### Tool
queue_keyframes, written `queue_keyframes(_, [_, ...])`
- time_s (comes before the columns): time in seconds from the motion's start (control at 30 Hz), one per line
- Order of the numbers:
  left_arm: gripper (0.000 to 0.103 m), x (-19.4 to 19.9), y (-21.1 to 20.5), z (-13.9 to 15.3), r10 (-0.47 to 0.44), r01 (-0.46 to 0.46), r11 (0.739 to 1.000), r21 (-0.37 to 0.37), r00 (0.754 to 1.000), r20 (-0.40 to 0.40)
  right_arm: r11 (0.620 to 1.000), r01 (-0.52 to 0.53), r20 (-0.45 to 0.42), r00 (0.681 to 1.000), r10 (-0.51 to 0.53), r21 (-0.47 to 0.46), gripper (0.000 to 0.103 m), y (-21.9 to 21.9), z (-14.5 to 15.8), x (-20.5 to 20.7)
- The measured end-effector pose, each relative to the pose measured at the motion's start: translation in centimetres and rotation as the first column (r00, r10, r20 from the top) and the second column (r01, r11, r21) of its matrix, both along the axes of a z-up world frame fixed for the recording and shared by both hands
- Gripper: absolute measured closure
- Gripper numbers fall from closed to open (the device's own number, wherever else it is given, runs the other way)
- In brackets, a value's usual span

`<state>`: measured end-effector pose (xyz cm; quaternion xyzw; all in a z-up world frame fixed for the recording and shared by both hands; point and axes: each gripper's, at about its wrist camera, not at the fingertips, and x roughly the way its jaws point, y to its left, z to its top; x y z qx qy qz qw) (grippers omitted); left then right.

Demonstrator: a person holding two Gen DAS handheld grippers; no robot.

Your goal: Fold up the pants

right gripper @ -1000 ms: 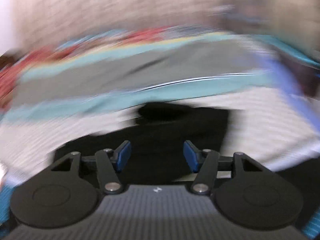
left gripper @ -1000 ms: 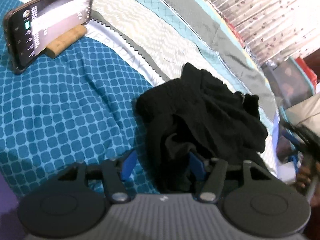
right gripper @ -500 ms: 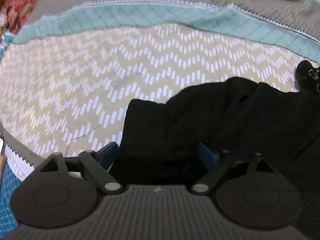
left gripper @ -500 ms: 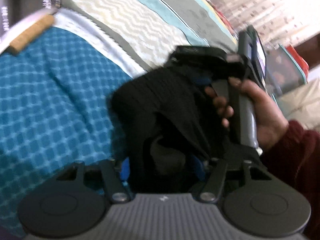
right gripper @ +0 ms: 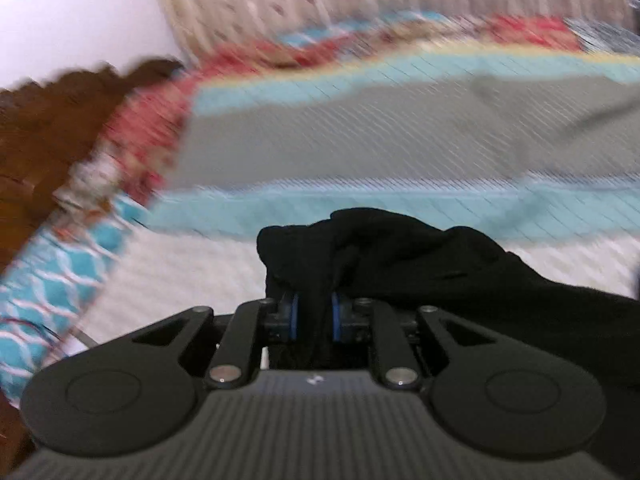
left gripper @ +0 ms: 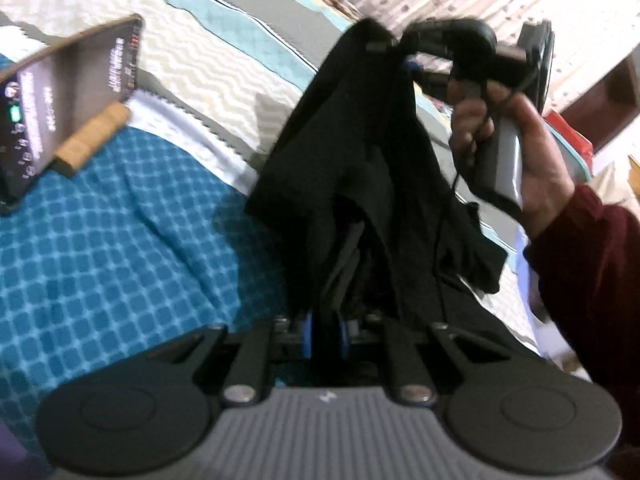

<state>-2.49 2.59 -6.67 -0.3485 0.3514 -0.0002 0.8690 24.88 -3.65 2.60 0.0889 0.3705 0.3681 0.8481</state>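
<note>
The black pants (left gripper: 352, 152) hang bunched above the bed, stretched between both grippers. My left gripper (left gripper: 325, 334) is shut on their lower folds, blue pads squeezed on the cloth. In the left wrist view a hand (left gripper: 536, 152) in a dark red sleeve holds the other gripper high at the top of the pants. In the right wrist view my right gripper (right gripper: 314, 316) has its jaws closing, and the pads press a bundle of the black pants (right gripper: 420, 256). That view is blurred by motion.
A phone (left gripper: 68, 92) leans on a cork stand (left gripper: 92, 140) at the left, on a blue checked cover (left gripper: 100, 248). A striped grey and teal quilt (right gripper: 400, 132) lies beyond. Dark wooden furniture (right gripper: 48, 132) stands at the bed's left edge. A red-lidded box (left gripper: 568, 136) sits at the right.
Both grippers went from open to shut on the pants. The right gripper swept in over the heap, gripped its top and raised it, so the pants now hang off the bed.
</note>
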Motion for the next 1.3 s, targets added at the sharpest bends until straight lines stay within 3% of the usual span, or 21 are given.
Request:
queue_keyframes(0.07, [0.091,0.1,0.8,-0.7,0.03,-0.03,1.0,-0.004,0.999,-0.046,0.998,-0.007,0.035,0.999,0.009,-0.056,0.082,2.9,-1.4,-0.2])
queue_keyframes(0.1, [0.089,0.3,1.1,-1.3,0.045,-0.045,0.999,-0.004,0.995,-0.084,0.993,-0.018,0.039,0.999,0.023,-0.119,0.073,4.4,-2.9,-0.4])
queue_keyframes(0.17, [0.085,0.4,1.7,-2.4,0.059,-0.062,0.998,-0.014,0.985,-0.161,0.973,-0.058,-0.016,0.998,0.056,-0.224,0.058,6.1,-5.7,-0.2])
queue_keyframes(0.2, [0.083,0.2,1.7,-2.6,0.058,-0.063,0.998,-0.025,0.985,-0.164,0.967,-0.057,-0.046,0.998,0.047,-0.25,0.057,5.9,-6.5,-0.4])
queue_keyframes(0.23, [0.08,-0.3,1.6,-2.5,0.053,-0.057,0.998,-0.025,0.987,-0.153,0.97,-0.048,-0.066,0.997,0.034,-0.237,0.057,5.3,-7.0,-0.6])
queue_keyframes(0.3, [0.063,-1.6,1.9,-1.8,0.049,-0.049,0.999,0.0,0.991,-0.126,0.987,-0.047,-0.086,0.996,0.035,-0.152,0.05,2.8,-6.8,-1.1])
queue_keyframes(0.47, [0.045,-3.7,3.9,-0.1,0.073,-0.073,0.997,0.002,0.995,-0.066,0.997,-0.075,-0.058,0.996,0.074,-0.012,0.049,-4.6,-4.2,-3.3])
queue_keyframes(0.6, [0.041,-2.2,4.6,0.2,0.126,-0.132,0.99,-0.054,0.988,-0.094,0.988,-0.157,-0.049,0.986,0.156,-0.007,0.049,-8.2,-4.2,-6.1])
queue_keyframes(0.7, [0.025,-0.4,5.1,-0.5,0.155,-0.165,0.98,-0.107,0.983,-0.101,0.977,-0.208,-0.048,0.977,0.205,-0.046,0.052,-9.9,-5.2,-8.6])
queue_keyframes(0.8, [0.023,1.0,4.8,-1.2,0.169,-0.183,0.971,-0.154,0.981,-0.1,0.961,-0.272,-0.073,0.961,0.268,-0.056,0.058,-10.5,-6.2,-11.0])
queue_keyframes(0.93, [0.024,3.5,4.5,-2.9,0.183,-0.206,0.962,-0.181,0.974,-0.134,0.93,-0.36,-0.105,0.93,0.352,-0.073,0.058,-8.8,-8.1,-13.6])
queue_keyframes(0.97, [0.042,3.9,4.2,-3.0,0.187,-0.209,0.965,-0.16,0.972,-0.143,0.92,-0.383,-0.118,0.92,0.373,-0.078,0.06,-8.1,-8.6,-14.1])
queue_keyframes(1.0, [0.077,4.4,3.9,-3.1,0.177,-0.197,0.971,-0.138,0.973,-0.147,0.908,-0.413,-0.142,0.905,0.4,-0.072,0.064,-7.5,-9.0,-14.6])
queue_keyframes(1.03, [0.083,4.6,3.5,-3.0,0.153,-0.173,0.977,-0.123,0.976,-0.157,0.889,-0.452,-0.176,0.883,0.436,-0.067,0.067,-6.6,-9.5,-15.2])
queue_keyframes(1.17, [0.087,3.3,2.4,-1.2,0.157,-0.156,0.988,0.017,0.975,-0.155,0.849,-0.516,-0.089,0.856,0.509,-0.114,0.082,-5.6,-8.9,-17.4])
queue_keyframes(1.3, [0.087,2.2,1.9,-0.7,0.167,-0.146,0.982,0.122,0.969,-0.182,0.852,-0.519,-0.106,0.853,0.512,-0.064,0.081,-6.0,-8.7,-16.7])
